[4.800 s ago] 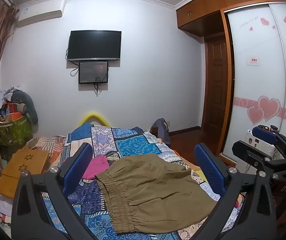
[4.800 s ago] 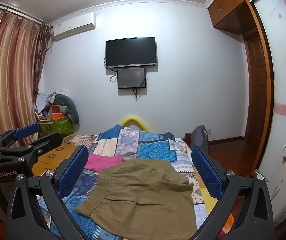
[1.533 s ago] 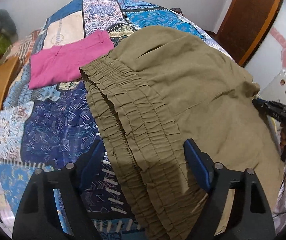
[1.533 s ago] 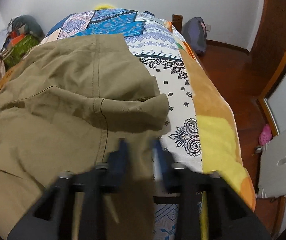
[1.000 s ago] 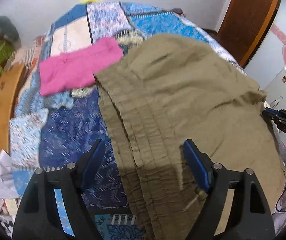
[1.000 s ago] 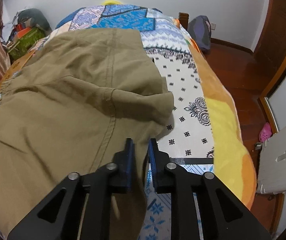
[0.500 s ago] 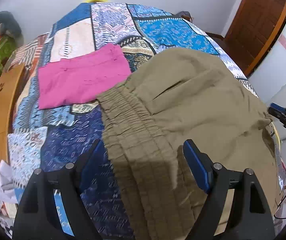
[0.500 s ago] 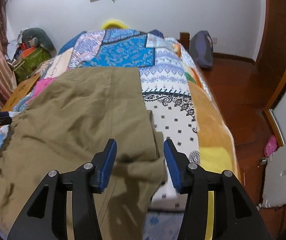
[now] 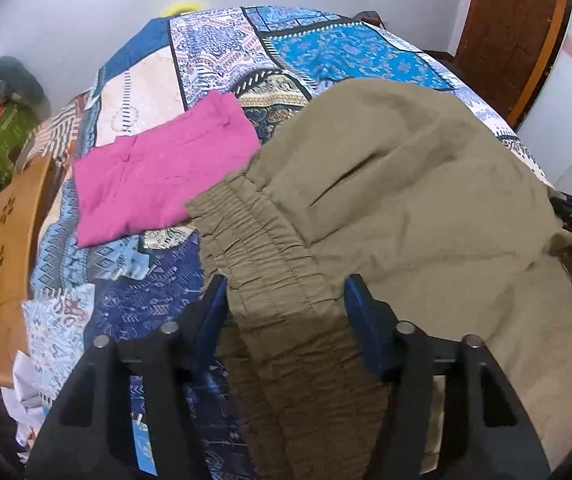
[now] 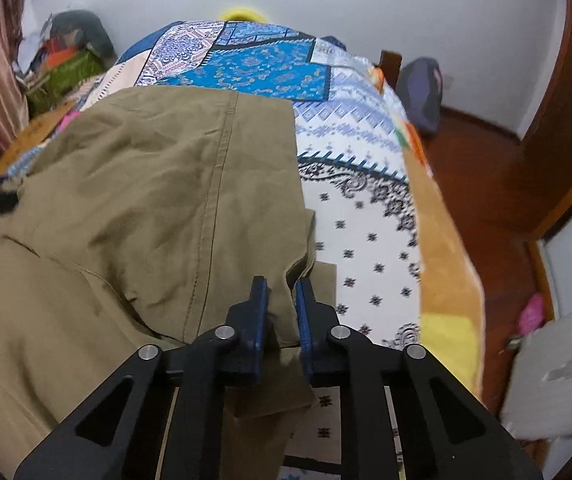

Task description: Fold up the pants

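Observation:
Olive pants (image 9: 405, 200) lie spread over a patchwork quilt (image 9: 345, 52) on a bed. Their gathered elastic waistband (image 9: 262, 240) runs between the fingers of my left gripper (image 9: 286, 292), whose jaws are closing with the band in the gap, not clearly pinched. In the right wrist view the pants (image 10: 146, 180) cover the left half of the quilt (image 10: 365, 220). My right gripper (image 10: 282, 292) is closing, and its pads squeeze a fold of the pants' right edge. Each gripper shows at the edge of the other's view.
A folded pink garment (image 9: 158, 172) lies on the quilt beside the waistband. A wooden board (image 9: 6, 240) rests at the bed's left side. To the right are wooden floor (image 10: 485, 168), a backpack (image 10: 421, 92), a door (image 9: 513, 20) and a white appliance (image 10: 557, 372).
The left jaws have narrowed around the waistband. The right jaws opened wide, then closed again on the pants' edge. Both grippers shifted, and the pants' far part now lies flatter.

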`<state>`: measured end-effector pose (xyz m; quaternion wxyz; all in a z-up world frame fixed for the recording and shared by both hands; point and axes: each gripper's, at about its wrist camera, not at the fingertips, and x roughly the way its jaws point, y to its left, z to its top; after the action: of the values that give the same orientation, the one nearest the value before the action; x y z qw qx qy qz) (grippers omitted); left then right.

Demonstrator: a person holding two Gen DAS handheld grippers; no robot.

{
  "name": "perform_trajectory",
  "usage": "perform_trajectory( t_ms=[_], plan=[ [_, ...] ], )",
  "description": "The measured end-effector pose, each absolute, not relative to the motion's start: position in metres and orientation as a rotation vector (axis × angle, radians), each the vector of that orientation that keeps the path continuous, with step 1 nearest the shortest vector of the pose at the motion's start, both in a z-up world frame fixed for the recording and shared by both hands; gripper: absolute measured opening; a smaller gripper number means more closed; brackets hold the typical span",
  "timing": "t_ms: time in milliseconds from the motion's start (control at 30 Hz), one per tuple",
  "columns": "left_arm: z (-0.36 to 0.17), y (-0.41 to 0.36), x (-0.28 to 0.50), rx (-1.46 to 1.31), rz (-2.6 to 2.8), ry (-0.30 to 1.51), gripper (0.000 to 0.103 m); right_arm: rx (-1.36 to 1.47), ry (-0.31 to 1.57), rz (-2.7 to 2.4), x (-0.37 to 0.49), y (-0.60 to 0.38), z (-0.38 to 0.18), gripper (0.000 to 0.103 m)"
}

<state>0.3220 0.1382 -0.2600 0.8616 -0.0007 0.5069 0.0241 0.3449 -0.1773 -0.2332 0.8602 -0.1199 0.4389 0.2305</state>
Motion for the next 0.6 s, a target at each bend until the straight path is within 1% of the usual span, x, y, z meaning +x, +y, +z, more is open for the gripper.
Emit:
perform_trajectory(
  t_ms=[100, 267, 333, 467, 500, 567, 600],
  plan=[
    [-0.261, 0.145, 0.322, 0.004, 0.062, 1.059, 0.057, -0.269, 0.9, 0.451, 0.347, -0.18, -0.234, 0.011],
    [-0.266, 0.145, 0.32, 0.004, 0.064, 1.06, 0.058, -0.28, 0.937, 0.434, 0.352, -0.179, -0.246, 0.011],
    [-0.265, 0.142, 0.32, 0.005, 0.05, 1.062, 0.058, -0.284, 0.954, 0.435, 0.353, -0.178, -0.242, 0.012],
    [-0.248, 0.151, 0.313, -0.05, 0.021, 1.052, 0.059, -0.27, 0.964, 0.456, 0.352, -0.183, -0.227, 0.014],
    [-0.241, 0.155, 0.311, -0.054, 0.028, 1.037, 0.059, -0.268, 0.96, 0.458, 0.352, -0.184, -0.222, 0.015],
    [-0.231, 0.163, 0.31, -0.058, 0.048, 1.009, 0.064, -0.247, 0.94, 0.469, 0.352, -0.186, -0.211, 0.021],
    [-0.227, 0.168, 0.31, -0.064, 0.058, 0.997, 0.066, -0.222, 0.922, 0.483, 0.354, -0.188, -0.203, 0.029]
  ],
)
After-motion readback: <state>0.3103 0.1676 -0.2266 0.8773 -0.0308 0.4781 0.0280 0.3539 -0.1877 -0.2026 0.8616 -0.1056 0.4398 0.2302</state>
